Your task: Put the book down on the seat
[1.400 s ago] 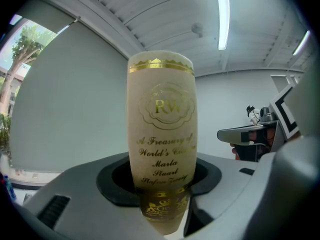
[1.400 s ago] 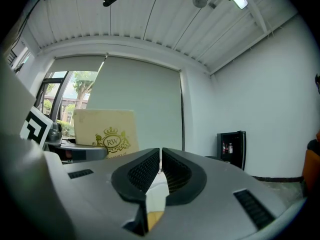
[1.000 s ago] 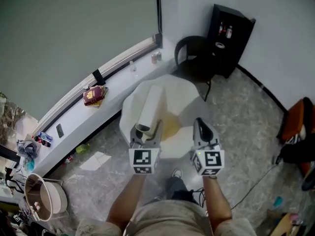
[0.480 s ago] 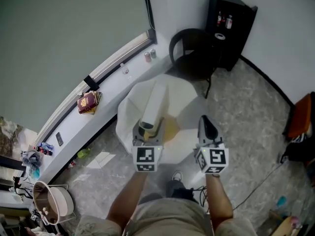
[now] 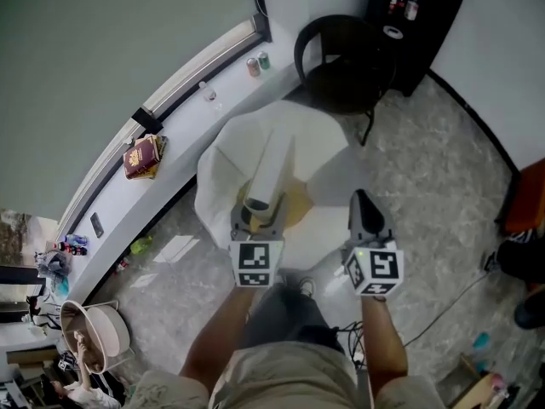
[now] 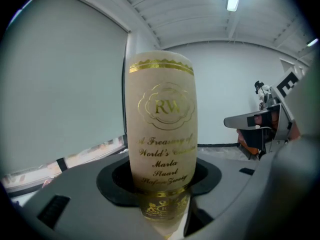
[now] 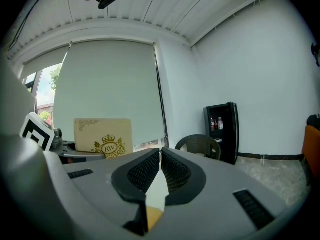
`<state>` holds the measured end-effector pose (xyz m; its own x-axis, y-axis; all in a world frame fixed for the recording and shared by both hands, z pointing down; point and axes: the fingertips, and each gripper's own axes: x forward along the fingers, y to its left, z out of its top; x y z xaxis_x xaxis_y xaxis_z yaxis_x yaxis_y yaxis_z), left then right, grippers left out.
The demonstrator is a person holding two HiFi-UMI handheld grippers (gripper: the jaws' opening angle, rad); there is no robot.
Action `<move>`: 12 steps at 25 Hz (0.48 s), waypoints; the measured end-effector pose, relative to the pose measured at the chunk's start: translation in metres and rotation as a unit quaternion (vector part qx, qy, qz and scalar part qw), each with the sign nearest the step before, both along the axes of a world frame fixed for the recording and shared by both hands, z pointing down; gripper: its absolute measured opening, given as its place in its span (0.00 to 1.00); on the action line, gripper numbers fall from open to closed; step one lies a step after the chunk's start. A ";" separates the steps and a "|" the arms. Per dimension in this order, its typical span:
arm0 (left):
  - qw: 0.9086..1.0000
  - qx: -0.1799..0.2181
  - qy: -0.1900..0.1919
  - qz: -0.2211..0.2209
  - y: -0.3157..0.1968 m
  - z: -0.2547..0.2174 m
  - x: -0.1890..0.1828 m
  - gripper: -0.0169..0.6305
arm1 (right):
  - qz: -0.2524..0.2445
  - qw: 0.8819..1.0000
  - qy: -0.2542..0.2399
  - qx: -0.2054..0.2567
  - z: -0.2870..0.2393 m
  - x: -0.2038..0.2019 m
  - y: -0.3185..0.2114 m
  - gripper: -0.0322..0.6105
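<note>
A cream book (image 5: pixel 272 170) with gold lettering stands out forward from my left gripper (image 5: pixel 257 216), which is shut on its lower end. In the left gripper view its spine (image 6: pixel 161 129) faces the camera between the jaws of the left gripper (image 6: pixel 161 194). The right gripper view shows its crested cover (image 7: pixel 103 137) at the left. My right gripper (image 5: pixel 366 210) hovers beside it on the right, shut with nothing in it (image 7: pixel 160 160). The seat, a black chair (image 5: pixel 341 62), stands beyond a white eight-sided table (image 5: pixel 223 156) that lies under the book. The same chair (image 7: pixel 198 146) stands ahead in the right gripper view.
A black cabinet (image 5: pixel 419 14) with bottles stands right of the chair. A long white sill (image 5: pixel 183 139) along the window carries a red book stack (image 5: pixel 141 156) and two cans (image 5: pixel 258 61). A round basket (image 5: pixel 90 339) sits at the lower left. A cable (image 5: pixel 443 313) trails on the floor at the right.
Both grippers sit lower in the head view and the room has slid upward. The book stays held the same way in the left gripper.
</note>
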<state>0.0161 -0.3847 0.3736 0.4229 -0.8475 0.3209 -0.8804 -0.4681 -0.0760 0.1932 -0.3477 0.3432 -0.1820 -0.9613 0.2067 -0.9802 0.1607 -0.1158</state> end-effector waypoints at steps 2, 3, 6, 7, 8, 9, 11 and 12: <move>1.000 -0.018 0.000 0.001 -0.013 0.022 -0.001 0.39 | -0.002 1.000 0.005 -0.014 0.017 -0.002 -0.010 0.05; 1.000 -0.027 0.000 0.001 -0.019 0.034 -0.001 0.39 | -0.002 1.000 0.008 -0.022 0.027 -0.002 -0.015 0.05; 0.999 -0.052 -0.002 0.005 -0.034 0.070 -0.006 0.39 | 0.006 0.999 0.013 -0.050 0.060 -0.006 -0.026 0.05; 0.998 -0.060 -0.002 0.006 -0.039 0.081 -0.009 0.39 | 0.009 0.998 0.013 -0.060 0.070 -0.008 -0.029 0.05; 0.998 -0.068 -0.002 0.006 -0.045 0.093 -0.011 0.39 | 0.011 0.998 0.013 -0.068 0.080 -0.010 -0.033 0.05; 0.997 -0.076 -0.001 0.006 -0.051 0.105 -0.014 0.39 | 0.012 0.997 0.013 -0.076 0.090 -0.012 -0.039 0.05; 0.996 -0.090 -0.003 0.009 -0.065 0.130 -0.017 0.39 | 0.014 0.996 0.012 -0.088 0.111 -0.017 -0.050 0.05; 0.995 -0.097 -0.003 0.010 -0.070 0.143 -0.019 0.39 | 0.015 0.995 0.011 -0.094 0.122 -0.019 -0.055 0.05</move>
<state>-0.0028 -0.4544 0.5162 0.4370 -0.7610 0.4795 -0.8703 -0.4924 0.0117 0.1741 -0.4026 0.4647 -0.1468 -0.9101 0.3875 -0.9870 0.1086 -0.1188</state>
